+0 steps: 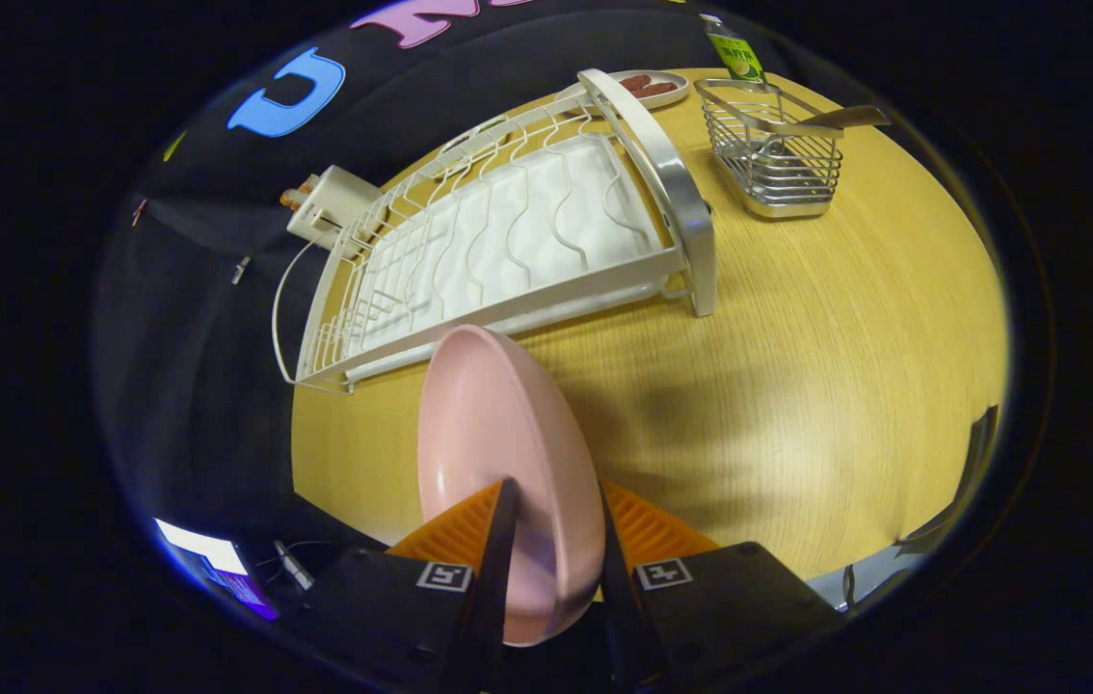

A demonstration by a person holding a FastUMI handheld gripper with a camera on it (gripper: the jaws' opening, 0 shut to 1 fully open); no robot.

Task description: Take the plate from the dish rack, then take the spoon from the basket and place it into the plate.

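Pink round plate [498, 453] pinched on edge between both fingers of gripper [551, 540], held clear of white wire dish rack [508, 241] for setting down. Spoon [845, 118] waits in steel wire basket [778, 154] beside rack.

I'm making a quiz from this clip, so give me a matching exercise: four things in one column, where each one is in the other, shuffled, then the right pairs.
Things:
1. plate
2. spoon
3. dish rack
4. green bottle

Places:
A. lying on the wooden table, no dishes in it
B. behind the basket
C. on edge, clamped in the gripper
D. resting in the basket, handle sticking out

Pairs: 1-C, 2-D, 3-A, 4-B
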